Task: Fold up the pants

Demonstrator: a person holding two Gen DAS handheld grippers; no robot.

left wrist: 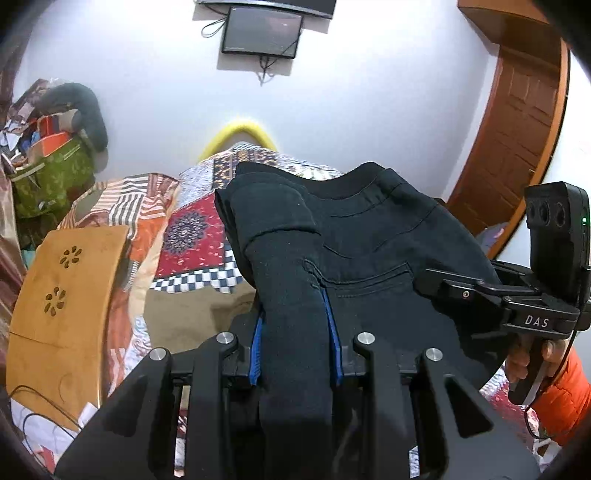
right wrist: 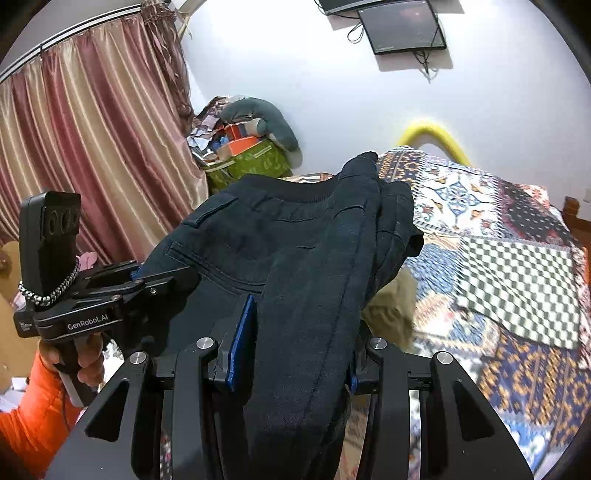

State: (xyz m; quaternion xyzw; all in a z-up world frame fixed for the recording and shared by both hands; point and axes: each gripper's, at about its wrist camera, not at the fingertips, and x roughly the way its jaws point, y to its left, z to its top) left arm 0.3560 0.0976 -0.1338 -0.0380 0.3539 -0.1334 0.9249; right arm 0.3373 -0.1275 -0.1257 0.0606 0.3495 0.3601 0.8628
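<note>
Pants, dark and bunched, hang lifted above the patchwork bedspread between us. We have the left gripper clamped on one fold, the right gripper clamped on another.

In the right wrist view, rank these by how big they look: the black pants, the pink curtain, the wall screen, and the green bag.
Largest to smallest, as they look:
1. black pants, though nearness to the camera inflates them
2. pink curtain
3. wall screen and green bag, too alike to rank
</note>
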